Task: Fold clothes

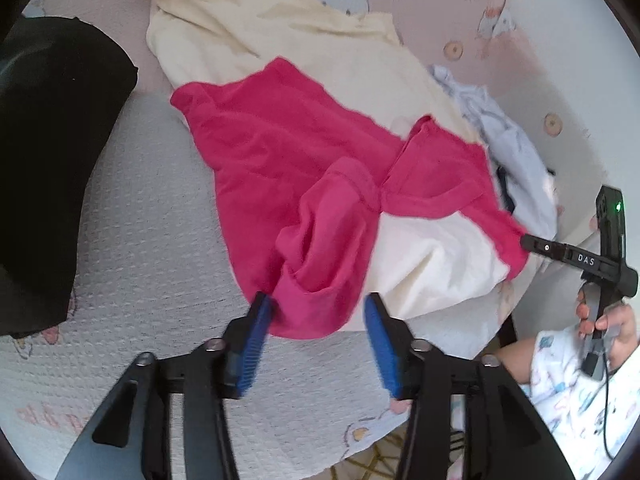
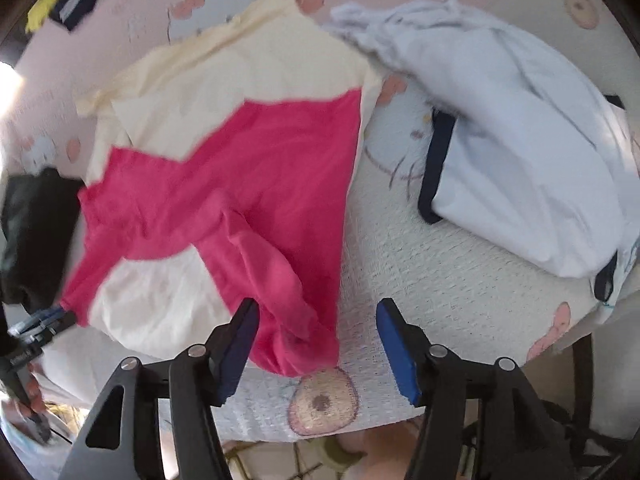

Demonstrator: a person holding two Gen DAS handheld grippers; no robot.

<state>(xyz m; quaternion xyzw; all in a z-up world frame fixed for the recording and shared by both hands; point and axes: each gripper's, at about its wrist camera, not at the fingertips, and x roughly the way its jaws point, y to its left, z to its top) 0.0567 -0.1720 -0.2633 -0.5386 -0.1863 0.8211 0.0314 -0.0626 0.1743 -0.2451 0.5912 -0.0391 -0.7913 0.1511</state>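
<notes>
A bright pink garment point(image 1: 288, 152) lies crumpled on top of a cream garment point(image 1: 256, 36) on a cloth-covered table point(image 1: 160, 240). My left gripper point(image 1: 320, 316) is open, and the pink garment's near fold hangs between its blue pads point(image 1: 256, 328) without being pinched. In the right wrist view the pink garment point(image 2: 256, 184) spreads over the cream garment point(image 2: 240, 68). My right gripper point(image 2: 316, 328) is open there too, with a pink fold lying loose beside its left pad. From the left wrist view, the right gripper point(image 1: 528, 242) sits by the pink garment's right corner.
A black garment point(image 1: 48, 160) lies at the left and a pale blue garment point(image 2: 520, 140) with navy trim at the right. The table's near edge point(image 2: 360, 424) drops to the floor. A person's hand point(image 1: 612, 320) holds the right gripper's handle.
</notes>
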